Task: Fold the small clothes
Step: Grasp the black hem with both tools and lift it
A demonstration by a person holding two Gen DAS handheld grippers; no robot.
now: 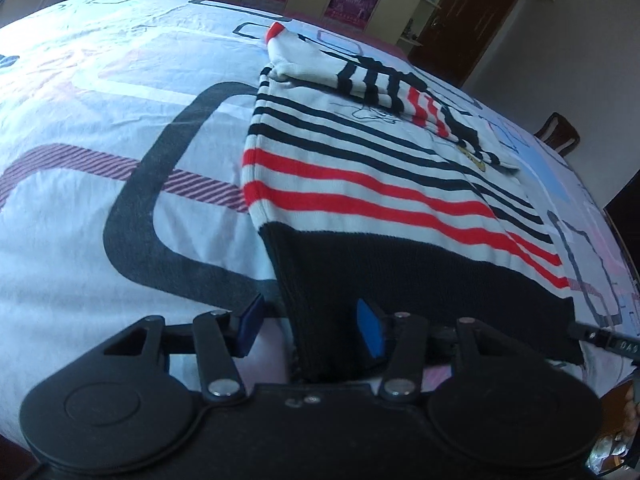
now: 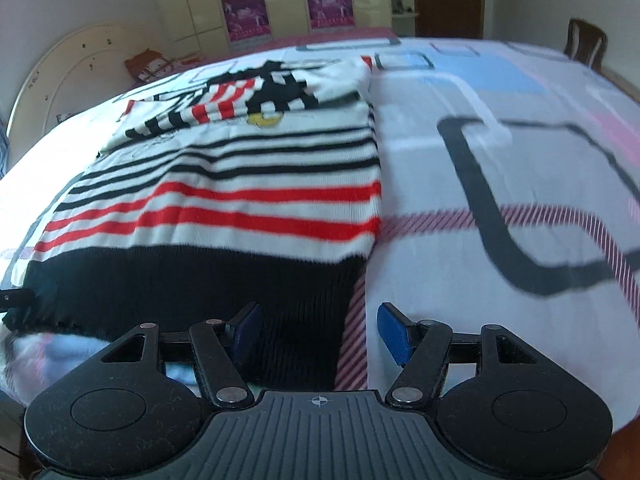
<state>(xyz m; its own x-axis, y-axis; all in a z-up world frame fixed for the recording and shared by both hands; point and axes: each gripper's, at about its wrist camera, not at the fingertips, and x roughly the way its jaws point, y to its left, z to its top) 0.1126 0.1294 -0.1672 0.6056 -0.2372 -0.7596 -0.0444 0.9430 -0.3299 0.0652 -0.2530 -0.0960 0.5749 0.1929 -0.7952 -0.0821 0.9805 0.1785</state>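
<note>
A knitted sweater (image 1: 360,184) (image 2: 240,184), white with black and red stripes and a black hem, lies flat on the bed. Its sleeves (image 1: 380,88) (image 2: 240,100) are folded across the chest. My left gripper (image 1: 310,328) sits at the hem's left corner. The black hem runs between its spread blue pads, and the left pad stands clear of the cloth. At the hem's right corner my right gripper (image 2: 320,332) is open, its left finger over the black knit and its right finger over the sheet. Neither pair of pads is pressed together.
The patterned bed sheet (image 1: 100,120) (image 2: 500,160) spreads wide on both sides of the sweater. Beyond the bed stand a wooden chair (image 1: 558,134) (image 2: 586,42), a wardrobe with pink posters (image 2: 248,12), a dark door (image 1: 468,12) and a pale curved headboard (image 2: 60,80).
</note>
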